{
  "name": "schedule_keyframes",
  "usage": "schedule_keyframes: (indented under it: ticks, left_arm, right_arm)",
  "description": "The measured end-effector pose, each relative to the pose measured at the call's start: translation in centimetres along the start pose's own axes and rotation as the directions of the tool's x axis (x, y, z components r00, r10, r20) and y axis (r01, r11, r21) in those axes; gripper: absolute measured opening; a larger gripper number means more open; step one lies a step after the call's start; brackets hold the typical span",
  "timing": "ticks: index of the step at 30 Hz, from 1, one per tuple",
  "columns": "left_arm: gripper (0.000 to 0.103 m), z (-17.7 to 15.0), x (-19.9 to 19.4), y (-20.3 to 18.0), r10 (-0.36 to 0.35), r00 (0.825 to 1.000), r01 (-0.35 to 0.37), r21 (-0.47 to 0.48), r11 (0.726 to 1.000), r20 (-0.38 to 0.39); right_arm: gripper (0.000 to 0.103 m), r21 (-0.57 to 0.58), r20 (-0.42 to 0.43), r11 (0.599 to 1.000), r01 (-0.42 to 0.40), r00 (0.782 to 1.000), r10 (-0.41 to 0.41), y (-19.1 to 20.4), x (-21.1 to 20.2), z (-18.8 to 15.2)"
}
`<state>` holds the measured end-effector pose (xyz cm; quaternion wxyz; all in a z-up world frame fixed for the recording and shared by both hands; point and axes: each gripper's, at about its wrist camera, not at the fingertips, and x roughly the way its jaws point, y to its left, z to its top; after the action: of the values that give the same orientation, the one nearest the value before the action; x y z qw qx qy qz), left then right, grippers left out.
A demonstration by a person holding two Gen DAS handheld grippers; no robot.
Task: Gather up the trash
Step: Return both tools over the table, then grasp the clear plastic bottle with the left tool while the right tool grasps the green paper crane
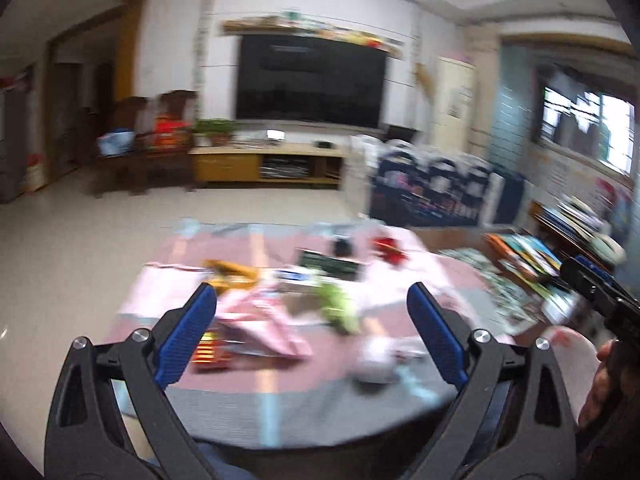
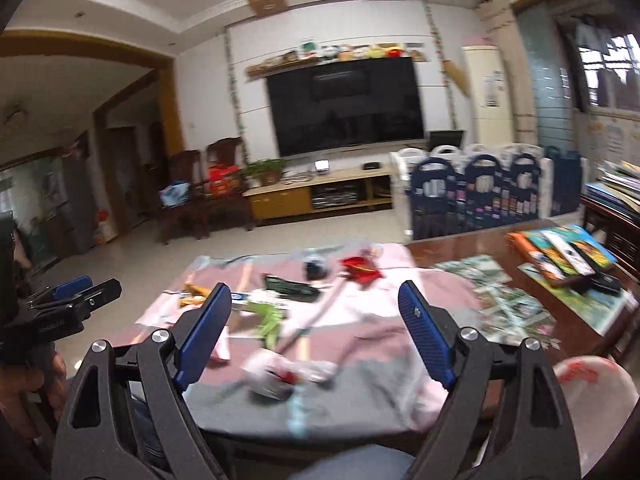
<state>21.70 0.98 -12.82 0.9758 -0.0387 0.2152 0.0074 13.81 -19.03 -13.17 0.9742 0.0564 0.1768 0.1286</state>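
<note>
Trash lies scattered on a table under a pink and grey cloth (image 1: 240, 404): a pink wrapper (image 1: 264, 320), a green wrapper (image 1: 340, 308), a crumpled white tissue (image 1: 374, 364), an orange snack wrapper (image 1: 230, 272), a red wrapper (image 1: 390, 250) and a dark packet (image 1: 328, 264). My left gripper (image 1: 312, 288) hovers open above the near side of the table, nothing between its blue pads. My right gripper (image 2: 315, 286) is also open and empty, over the white tissue (image 2: 268, 372) and green wrapper (image 2: 268, 320). A pale plastic bag (image 2: 592, 392) with red print sits at the lower right.
A wooden table (image 2: 460, 252) to the right carries picture books (image 2: 560, 252) and loose photos (image 2: 508, 308). Beyond the tables are open tiled floor, a TV cabinet (image 2: 320, 196), dark wooden chairs (image 2: 208, 196) and a blue and white playpen fence (image 2: 480, 192).
</note>
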Motion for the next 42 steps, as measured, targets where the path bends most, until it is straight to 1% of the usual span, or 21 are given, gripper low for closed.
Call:
schedule_keyframes:
  ticks: [1, 3, 4, 6, 8, 9, 11, 13, 16, 21, 29, 42]
  left_arm:
    - [0.096, -0.1, 0.4, 1.1, 0.031, 1.0, -0.031, -0.005, 1.0, -0.005]
    - [0.096, -0.5, 1.2, 2.5, 0.069, 0.997, -0.069, -0.007, 0.998, -0.023]
    - [0.096, -0.6, 1.2, 3.2, 0.075, 0.997, -0.076, -0.019, 0.997, -0.03]
    - [0.096, -0.8, 1.1, 4.8, 0.068, 0.997, -0.071, -0.064, 0.995, -0.042]
    - [0.096, -1.0, 0.1, 5.7, 0.063, 0.998, -0.065, -0.104, 0.992, -0.021]
    - [0.096, -0.9, -0.1, 6.3, 0.062, 0.998, -0.065, -0.118, 0.991, -0.022]
    - [0.096, -1.3, -0.3, 6.6, 0.064, 0.997, -0.068, -0.128, 0.989, -0.036]
    - [0.096, -1.4, -0.3, 6.2, 0.067, 0.997, -0.071, -0.108, 0.992, -0.041]
    - [0.097, -1.4, 0.0, 5.4, 0.078, 0.995, -0.082, -0.071, 0.994, -0.057]
    - [0.097, -1.4, 0.4, 4.5, 0.088, 0.993, -0.092, -0.037, 0.995, -0.079]
    - [0.097, -1.6, 0.6, 4.7, 0.085, 0.991, -0.091, -0.05, 0.995, -0.1]
    - [0.097, -1.8, 0.7, 4.6, 0.087, 0.991, -0.091, -0.036, 0.995, -0.1]
  right_arm:
    - [0.084, -0.01, 0.003, 1.0, -0.025, 1.0, 0.025, 1.1, 0.9, 0.2]
    - [0.084, -0.037, 0.004, 0.996, -0.076, 0.997, 0.076, 3.2, 3.1, 0.1]
    - [0.083, -0.052, -0.002, 0.994, -0.092, 0.996, 0.092, 4.0, 4.1, -0.1]
    - [0.084, -0.072, -0.011, 0.992, -0.106, 0.994, 0.106, 4.4, 5.4, -0.7]
    - [0.084, -0.081, -0.063, 0.992, -0.095, 0.994, 0.09, 5.2, 6.2, -1.5]
    - [0.084, -0.076, -0.067, 0.992, -0.098, 0.993, 0.093, 5.2, 6.1, -1.5]
    - [0.084, -0.079, -0.039, 0.992, -0.097, 0.995, 0.094, 5.4, 5.3, -1.4]
    - [0.084, -0.086, -0.036, 0.992, -0.092, 0.995, 0.089, 5.5, 5.1, -1.4]
    - [0.084, -0.09, -0.05, 0.992, -0.089, 0.995, 0.085, 5.3, 5.8, -1.6]
    - [0.084, -0.093, -0.052, 0.992, -0.084, 0.995, 0.079, 5.0, 6.2, -1.6]
    - [0.084, -0.083, -0.056, 0.993, -0.081, 0.996, 0.076, 4.5, 6.3, -1.7]
    - [0.084, -0.083, -0.058, 0.993, -0.08, 0.995, 0.075, 4.4, 6.4, -1.7]
